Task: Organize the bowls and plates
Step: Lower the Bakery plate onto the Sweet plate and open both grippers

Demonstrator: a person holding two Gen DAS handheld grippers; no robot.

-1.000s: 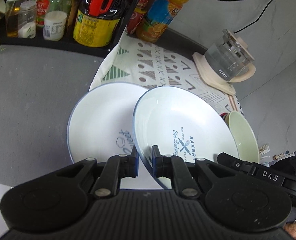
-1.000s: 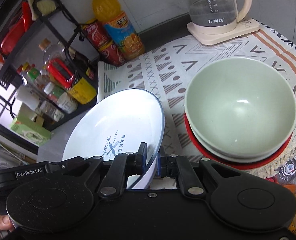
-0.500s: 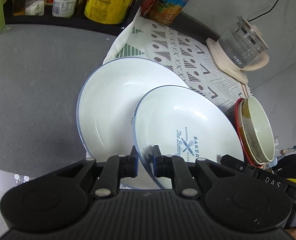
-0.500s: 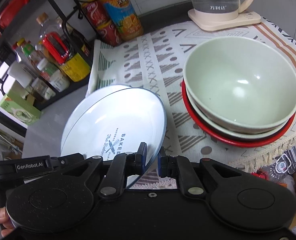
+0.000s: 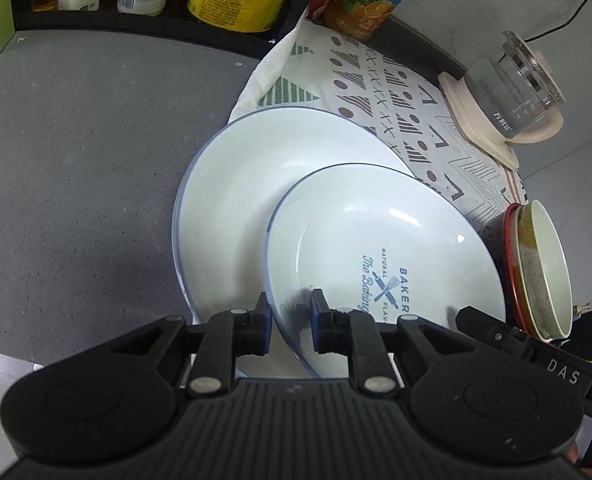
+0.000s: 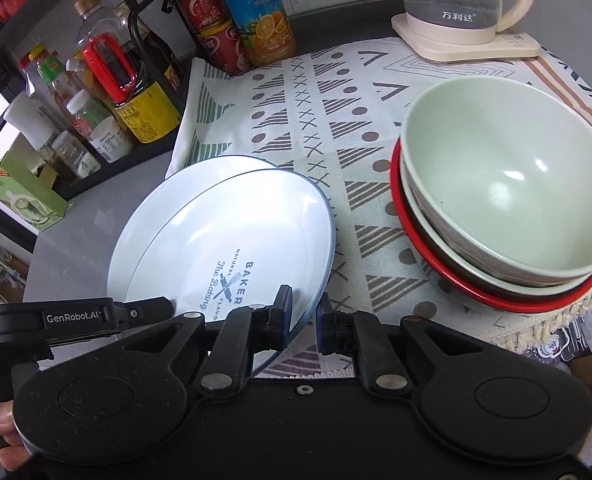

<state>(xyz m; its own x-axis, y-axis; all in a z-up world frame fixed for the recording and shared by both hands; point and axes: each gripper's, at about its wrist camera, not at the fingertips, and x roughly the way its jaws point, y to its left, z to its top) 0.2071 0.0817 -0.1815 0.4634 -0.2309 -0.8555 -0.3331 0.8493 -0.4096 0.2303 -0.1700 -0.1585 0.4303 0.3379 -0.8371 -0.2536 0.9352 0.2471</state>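
Surface: grey speckled countertop point(image 5: 76, 152) partly covered by a white cloth point(image 6: 315, 120) printed with triangles, crosses and dots
Background: black rack point(image 6: 0, 64) of condiment bottles; orange juice bottle point(image 6: 260, 12) beside two stacked red cans point(image 6: 208, 24); glass kettle point(image 6: 459, 0) on a cream base
Writing: kettle glass reads "万利达"; the upper plate carries "NATURAL", "BAKER…", "FLAVO…" and script "The Baking"; the left tool is marked "GenRobot.AI", the right one "DAS"
Upper plate: white plate with blue rim point(image 5: 379, 248) point(image 6: 232, 256), tilted, overlapping the plate beneath; whether it touches that plate is unclear
Lower plate: plain white plate with blue rim point(image 5: 256, 184) point(image 6: 144, 216), lying at the cloth's edge and reaching onto the countertop
Left gripper point(image 5: 291, 322): fingers straddle the near rim of the upper plate, one finger either side, closed onto it
Right gripper point(image 6: 303, 320): clamps the same plate's opposite rim edge between its fingers
Bowls: pale green bowl point(image 6: 507, 184) nested in a stack with a red-rimmed bowl point(image 6: 475, 292) lowest, standing on the cloth to the right of the plates, apart from them
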